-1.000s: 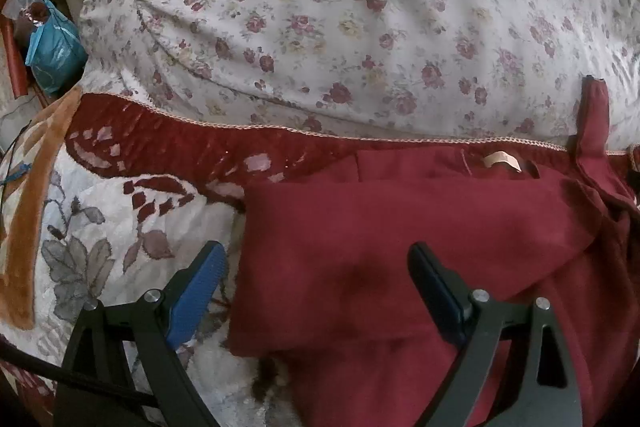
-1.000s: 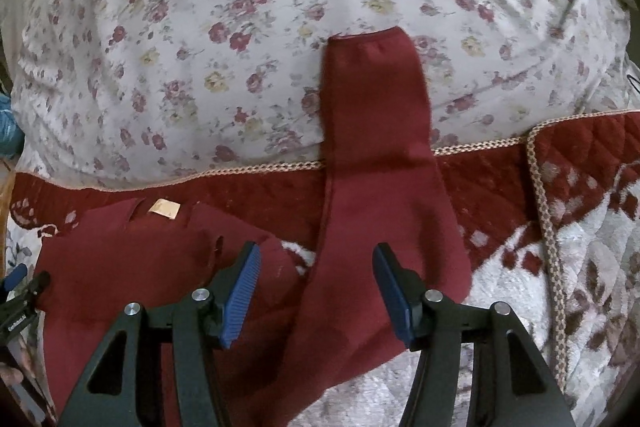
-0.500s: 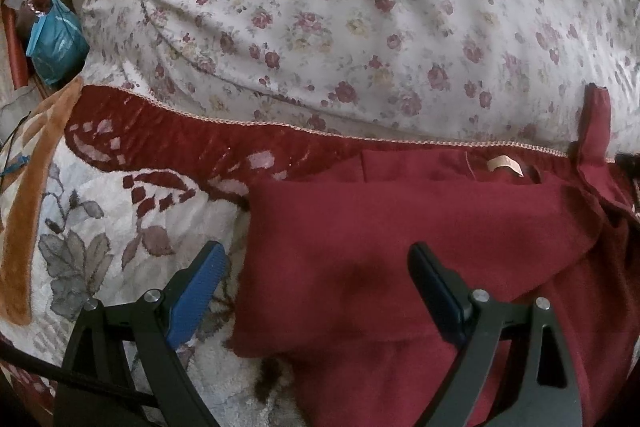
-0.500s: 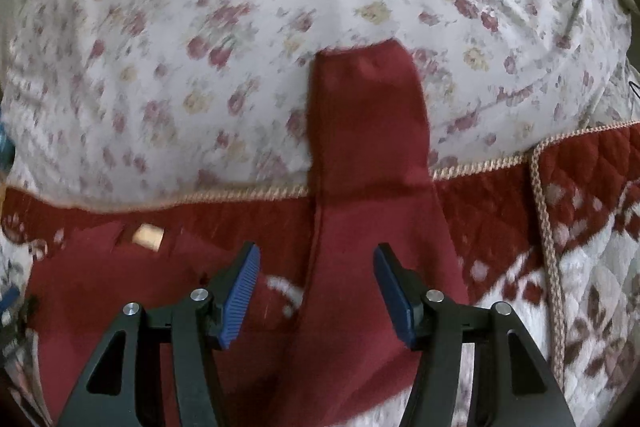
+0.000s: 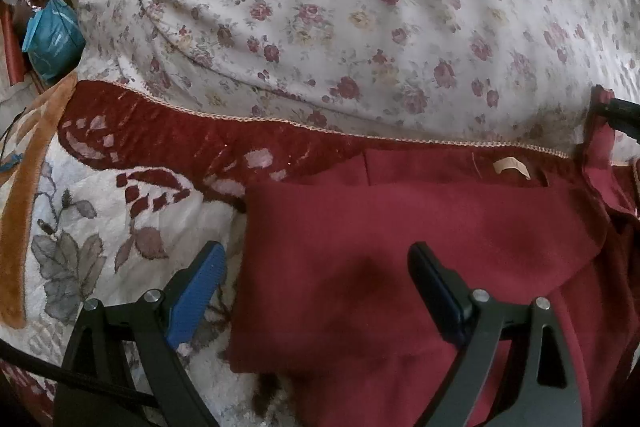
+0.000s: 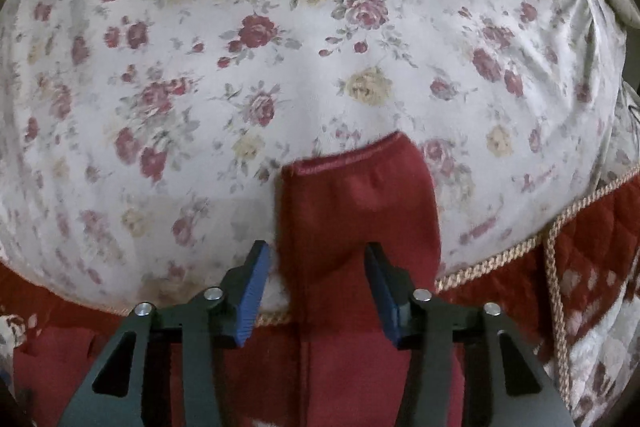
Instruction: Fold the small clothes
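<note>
Closing your right gripper on the sleeve lying between its spread jaws, pinch near the cuff, probably flat fabric there. Your left gripper, jaws spread, hovers over the folded garment; steady it.

A floral duvet printed with small roses fills the far side. Just in front of it lies a quilted bedspread, dark red at its corded border, cream with leaf patterns nearer. Left of the duvet sits a blue plastic bag.
</note>
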